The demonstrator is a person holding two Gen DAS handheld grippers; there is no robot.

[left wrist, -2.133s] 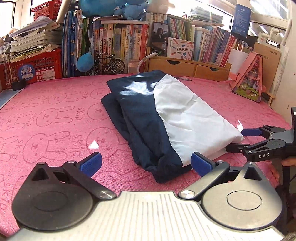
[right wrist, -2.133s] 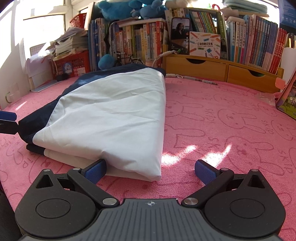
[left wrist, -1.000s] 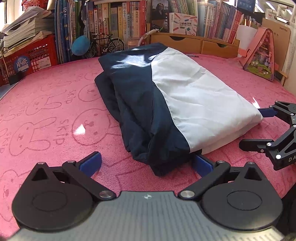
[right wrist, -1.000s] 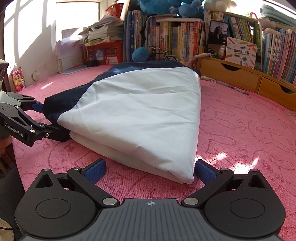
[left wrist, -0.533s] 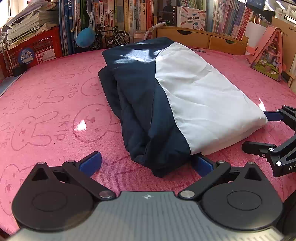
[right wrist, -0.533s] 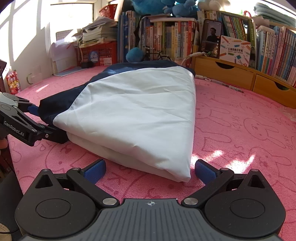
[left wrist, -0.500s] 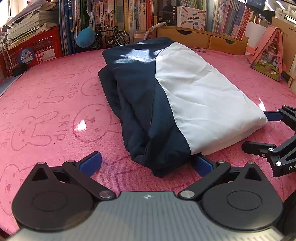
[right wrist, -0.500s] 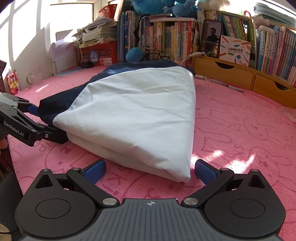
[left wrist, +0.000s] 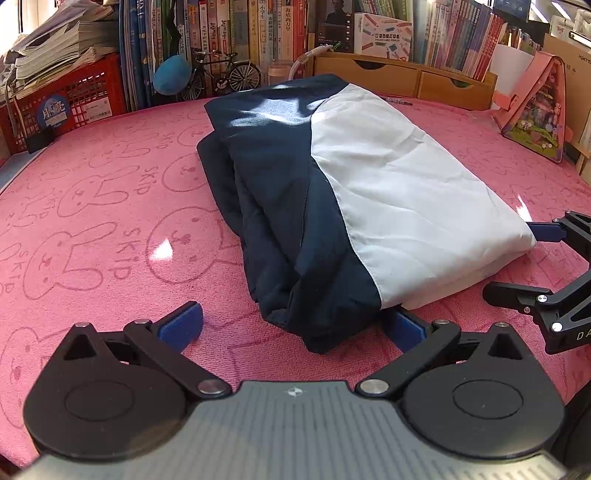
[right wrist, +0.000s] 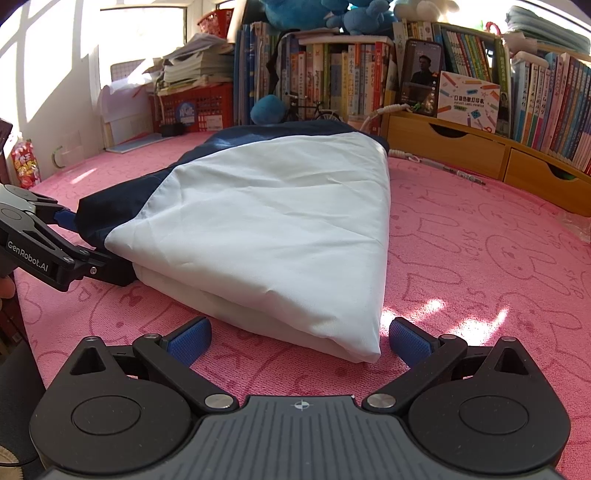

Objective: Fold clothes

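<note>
We had eased both wide-open, empty grippers, left gripper [left wrist: 293,325] and right gripper [right wrist: 299,341], up against the folded garment's [left wrist: 388,192] six-o'clock edge, ready to grip.

A pink mat [right wrist: 480,236] printed with rabbits fills the lower frame, with sun patches at lower right. Along the top, packed books [right wrist: 332,74] stand above wooden drawers [right wrist: 461,147]. A bright window [right wrist: 140,37] glows upper left beside a red crate [right wrist: 207,107].

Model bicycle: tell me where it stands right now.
The model bicycle stands at the far edge of the pink rabbit-print mat, against the row of books, right of the blue plush ball and behind the folded garment.
</note>
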